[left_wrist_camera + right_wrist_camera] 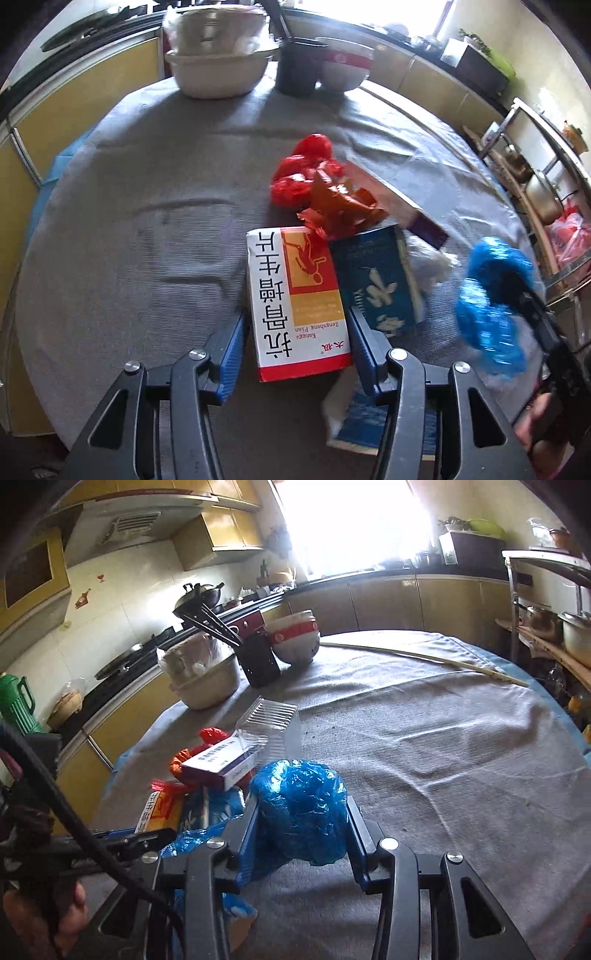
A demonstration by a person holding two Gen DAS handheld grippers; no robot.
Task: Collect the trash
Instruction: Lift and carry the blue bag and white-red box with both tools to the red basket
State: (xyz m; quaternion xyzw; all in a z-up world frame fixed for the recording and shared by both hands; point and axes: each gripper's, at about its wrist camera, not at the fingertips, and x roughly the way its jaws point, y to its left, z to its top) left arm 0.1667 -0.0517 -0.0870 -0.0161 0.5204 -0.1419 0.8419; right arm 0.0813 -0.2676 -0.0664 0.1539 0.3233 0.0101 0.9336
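My left gripper (295, 332) has its jaws on both sides of a white, red and yellow medicine box (295, 299) on the grey tablecloth. A dark blue box (376, 273), a crumpled red plastic bag (303, 170), an orange wrapper (340, 206), a purple-and-white box (402, 206) and white tissue (432, 262) lie beside it. My right gripper (301, 812) is shut on a crumpled blue plastic bag (299, 808), which also shows in the left wrist view (491, 302). A clear plastic tray (269, 720) rests on the purple-and-white box (218, 764).
At the far side of the round table (443, 738) stand a beige basin (218, 70), a black chopstick holder (299, 66) and stacked red-and-white bowls (345, 62). A long thin stick (424, 659) lies across the table. Yellow cabinets and a metal shelf with pots (535, 177) surround it.
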